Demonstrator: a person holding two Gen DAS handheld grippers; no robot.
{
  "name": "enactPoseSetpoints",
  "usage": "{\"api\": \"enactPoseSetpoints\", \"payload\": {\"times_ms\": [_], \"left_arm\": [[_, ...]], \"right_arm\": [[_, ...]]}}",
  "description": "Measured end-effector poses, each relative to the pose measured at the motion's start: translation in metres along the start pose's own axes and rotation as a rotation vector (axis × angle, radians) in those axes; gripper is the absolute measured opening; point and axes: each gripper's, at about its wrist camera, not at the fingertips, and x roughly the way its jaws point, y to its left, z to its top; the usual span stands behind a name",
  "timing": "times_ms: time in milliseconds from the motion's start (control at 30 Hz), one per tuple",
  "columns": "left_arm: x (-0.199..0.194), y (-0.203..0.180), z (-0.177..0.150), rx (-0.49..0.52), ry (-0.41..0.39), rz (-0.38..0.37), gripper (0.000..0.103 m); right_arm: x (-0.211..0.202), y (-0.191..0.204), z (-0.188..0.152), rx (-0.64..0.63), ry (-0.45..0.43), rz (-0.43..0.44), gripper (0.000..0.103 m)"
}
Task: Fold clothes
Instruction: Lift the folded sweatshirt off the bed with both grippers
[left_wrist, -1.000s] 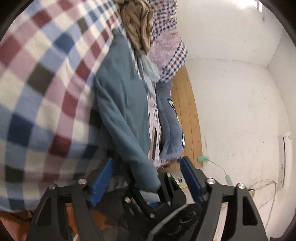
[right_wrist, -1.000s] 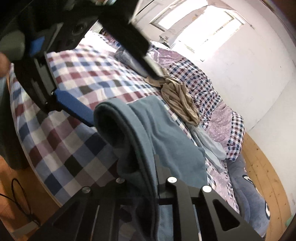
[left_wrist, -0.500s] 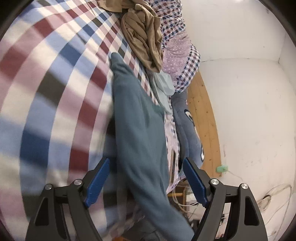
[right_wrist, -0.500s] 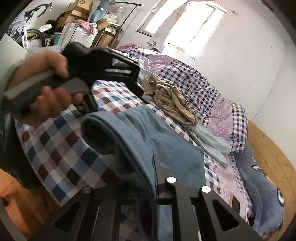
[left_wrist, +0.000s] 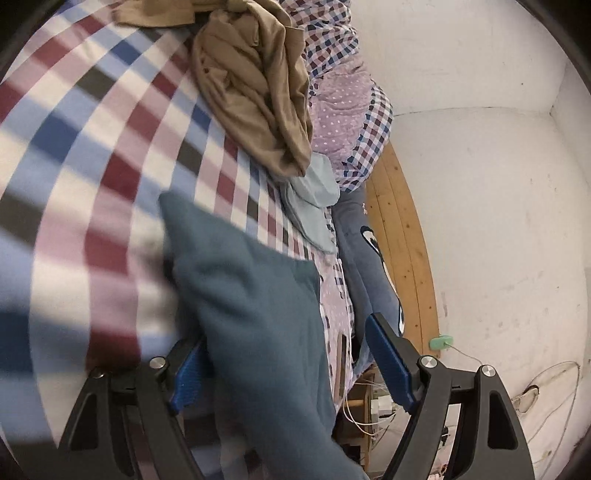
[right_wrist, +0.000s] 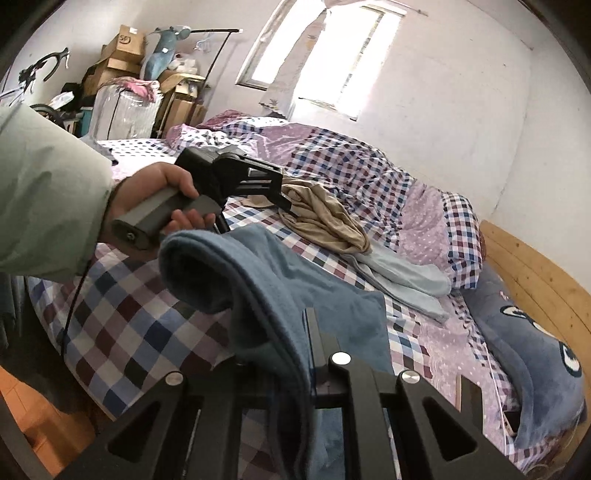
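**Teal garment up off the bed, held at one end**

My right claw (right_wrist: 310, 373) is clamped down on the teal garment (right_wrist: 280, 295): its fingers stand close together with the fleece bunched between them, and a rolled fold of cloth humps over just ahead of the grip. From there the garment runs down onto the checked bedsheet (right_wrist: 122, 325), where its far end lies flat.

My left claw (left_wrist: 288, 373) is spread wide. The same teal garment (left_wrist: 255, 314) passes through the gap between its blue pads (left_wrist: 388, 363), and the left pad is partly hidden by cloth (I cannot tell whether the fabric actually touches either pad). It grips nothing.

To do this well, I judge the garment needs a second held point before any crease is laid. One grip leaves the cloth sagging and twisted, so a fold made now would come out crooked. The left claw should find an edge or corner level with the right one, close on a single layer, and draw the cloth taut between the two. Thick fleece will likely slip or double up if pinched carelessly.

The tan garment (right_wrist: 325, 218) and the pale blue garment (right_wrist: 406, 277) lie crumpled farther up the bed, near the rumpled quilt (right_wrist: 369, 173), well clear of my working patch.
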Motion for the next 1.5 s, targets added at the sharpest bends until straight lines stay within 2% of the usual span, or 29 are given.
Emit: {"api": "enactPoseSetpoints", "payload": {"times_ms": [100, 167, 200, 267, 300, 367, 533, 800, 967, 1233, 1500], "left_arm": [[0.007, 0.0, 0.012, 0.005, 0.009, 0.004, 0.077], [0.014, 0.0, 0.017, 0.01, 0.013, 0.016, 0.065], [0.016, 0.003, 0.019, -0.002, 0.012, 0.018, 0.063], [0.017, 0.01, 0.021, -0.039, 0.009, 0.012, 0.046], [0.017, 0.015, 0.022, -0.062, 0.006, 0.003, 0.041], [0.016, 0.023, 0.022, -0.097, 0.0, -0.003, 0.022], [0.011, 0.019, 0.014, -0.093, -0.037, -0.01, 0.011], [-0.024, -0.036, -0.005, -0.033, -0.107, -0.034, 0.008], [-0.073, -0.07, -0.023, 0.015, -0.184, -0.013, 0.008], [-0.204, -0.082, -0.044, 0.019, -0.348, 0.026, 0.008], [-0.351, -0.061, -0.039, -0.037, -0.551, 0.087, 0.008]], "right_arm": [[-0.002, -0.002, -0.001, 0.002, -0.005, 0.001, 0.01], [-0.003, -0.002, -0.002, 0.005, -0.005, 0.001, 0.01], [-0.003, -0.003, -0.003, 0.007, -0.004, 0.002, 0.01], [-0.003, -0.005, -0.004, 0.012, -0.001, 0.004, 0.01], [-0.003, -0.005, -0.005, 0.011, 0.001, 0.005, 0.01], [-0.003, -0.004, -0.006, 0.007, 0.007, 0.008, 0.01], [-0.008, -0.007, -0.005, 0.006, 0.002, -0.011, 0.01], [-0.027, -0.017, 0.008, 0.028, -0.02, -0.02, 0.01], [-0.041, -0.015, 0.027, 0.042, -0.059, 0.02, 0.01], [-0.044, 0.018, 0.076, 0.045, -0.142, 0.156, 0.01], [0.001, 0.055, 0.16, 0.082, -0.213, 0.353, 0.01]]}}
